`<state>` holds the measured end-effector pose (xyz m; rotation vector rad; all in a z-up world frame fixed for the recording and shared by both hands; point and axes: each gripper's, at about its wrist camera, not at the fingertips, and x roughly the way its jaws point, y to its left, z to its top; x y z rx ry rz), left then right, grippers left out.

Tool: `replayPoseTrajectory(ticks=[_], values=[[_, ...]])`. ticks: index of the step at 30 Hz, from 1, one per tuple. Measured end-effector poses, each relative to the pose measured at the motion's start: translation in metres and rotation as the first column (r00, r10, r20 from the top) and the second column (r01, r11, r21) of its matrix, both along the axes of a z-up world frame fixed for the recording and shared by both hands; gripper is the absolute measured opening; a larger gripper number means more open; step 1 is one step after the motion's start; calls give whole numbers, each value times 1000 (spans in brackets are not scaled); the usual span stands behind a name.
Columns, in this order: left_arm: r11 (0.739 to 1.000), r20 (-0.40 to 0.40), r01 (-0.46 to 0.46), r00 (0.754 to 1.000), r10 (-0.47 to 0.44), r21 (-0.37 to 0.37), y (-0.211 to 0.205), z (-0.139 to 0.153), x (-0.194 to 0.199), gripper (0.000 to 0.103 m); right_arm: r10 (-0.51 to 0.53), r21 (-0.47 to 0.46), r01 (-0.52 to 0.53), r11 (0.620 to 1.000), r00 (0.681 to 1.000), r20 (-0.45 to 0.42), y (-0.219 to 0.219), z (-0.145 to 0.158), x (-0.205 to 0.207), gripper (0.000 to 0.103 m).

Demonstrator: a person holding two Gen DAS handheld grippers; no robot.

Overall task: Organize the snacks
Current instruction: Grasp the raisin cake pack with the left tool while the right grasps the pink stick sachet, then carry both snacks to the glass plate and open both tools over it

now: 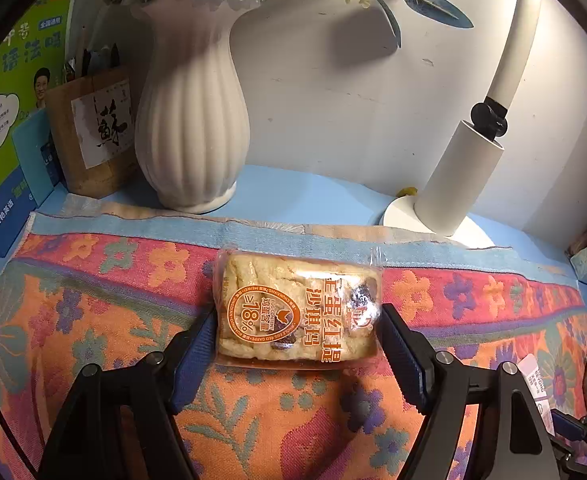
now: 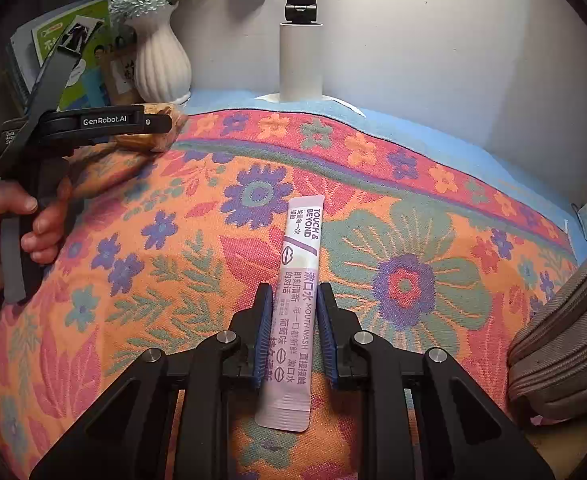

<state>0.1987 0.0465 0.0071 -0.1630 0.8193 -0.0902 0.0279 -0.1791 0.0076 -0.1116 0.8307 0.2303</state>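
Snacks are sitting on the floral cloth [image 2: 141,248]. My left gripper [image 1: 297,336] is pinching the wrapped cake [image 1: 297,308] from both sides, near the cloth's far edge in front of the white vase [image 1: 191,120] and lamp [image 1: 461,176]. My right gripper [image 2: 293,312] is closing narrowly on the purple mouthwash sachet [image 2: 295,300], lying lengthwise mid-cloth.

Looking like a home study desk tucked against a white wall: a flowery woven cloth [image 2: 373,208] is covering the surface, with a ribbed white vase [image 1: 191,120], desk lamp [image 1: 459,176], pen holder [image 1: 93,136] and study books [image 1: 9,92] sitting behind.
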Motion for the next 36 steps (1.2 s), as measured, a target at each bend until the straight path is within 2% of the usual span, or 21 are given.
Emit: replayPoseTrajectory(ticks=[2, 5, 8, 10, 14, 20, 22, 25, 29, 36], values=[[1000, -1, 3, 1000, -3, -6, 1, -1, 0, 78, 8, 24, -8, 1000, 1000, -7, -2, 0, 0, 21], [1000, -30, 8, 1000, -8, -7, 0, -3, 1, 85, 13, 50, -13, 999, 1000, -15, -8, 1, -1, 21], [998, -64, 19, 998, -15, 55, -10, -8, 6, 85, 15, 40, -14, 999, 1000, -16, -8, 1, -2, 21], [996, -60, 27, 998, -22, 80, -14, -8, 6, 83, 17, 36, -17, 999, 1000, -15, -7, 2, -2, 21], [998, -44, 22, 999, -20, 55, -10, -7, 3, 77, 18, 44, -17, 999, 1000, -16, -6, 2, -1, 21], [997, 22, 33, 999, -35, 69, -13, 4, -11, 77, 32, 78, -33, 996, 999, 12, -12, 8, -10, 19], [996, 43, 47, 998, -51, 74, -16, 9, -24, 77, 34, 86, -34, 996, 999, 9, -13, 10, -15, 19], [992, 24, 100, 995, -102, 74, -24, 10, -52, 77, 23, 121, -20, 992, 999, -24, -18, 9, -27, 19], [976, -3, 210, 978, -210, 66, -43, 11, -101, 77, 6, 192, 8, 981, 997, -76, -26, 9, -58, 19], [944, -18, 329, 944, -329, 24, -79, 20, -177, 77, -57, 216, 75, 973, 994, -89, -63, 21, -128, 19]])
